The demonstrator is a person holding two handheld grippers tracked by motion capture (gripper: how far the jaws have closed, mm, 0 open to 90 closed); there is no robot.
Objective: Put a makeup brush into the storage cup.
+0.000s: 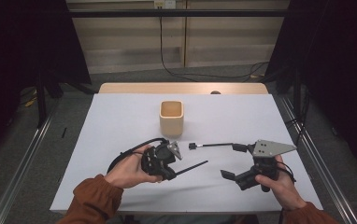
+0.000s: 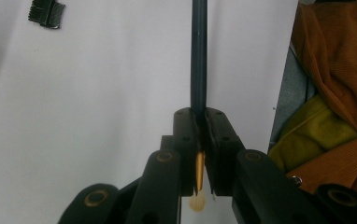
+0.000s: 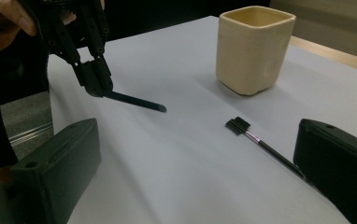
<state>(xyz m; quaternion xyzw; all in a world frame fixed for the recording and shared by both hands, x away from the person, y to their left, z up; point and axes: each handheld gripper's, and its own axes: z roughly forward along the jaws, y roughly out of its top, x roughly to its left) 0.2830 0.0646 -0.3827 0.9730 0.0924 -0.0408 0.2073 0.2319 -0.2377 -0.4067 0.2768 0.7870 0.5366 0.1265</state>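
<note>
A beige square cup (image 1: 171, 117) (image 3: 253, 46) stands upright at the middle of the white table (image 1: 120, 121). My left gripper (image 1: 171, 175) (image 2: 198, 114) (image 3: 95, 81) is shut on a dark slim stick (image 1: 193, 167) (image 2: 198, 56) (image 3: 134, 101); the stick juts out over the table, and a gold tip shows behind the jaws. A small brush (image 1: 209, 145) (image 3: 238, 125) with a black comb-like head (image 2: 46, 11) lies flat in front of the cup. My right gripper (image 1: 232, 161) (image 3: 195, 135) stands open just off the brush's handle end, nothing between its jaws.
A wooden strip (image 1: 181, 88) runs along the table's far edge. Metal rails flank the table on both sides. The person's orange sleeves (image 1: 97, 198) come in over the near edge, and orange and yellow cloth (image 2: 335, 93) shows past that edge.
</note>
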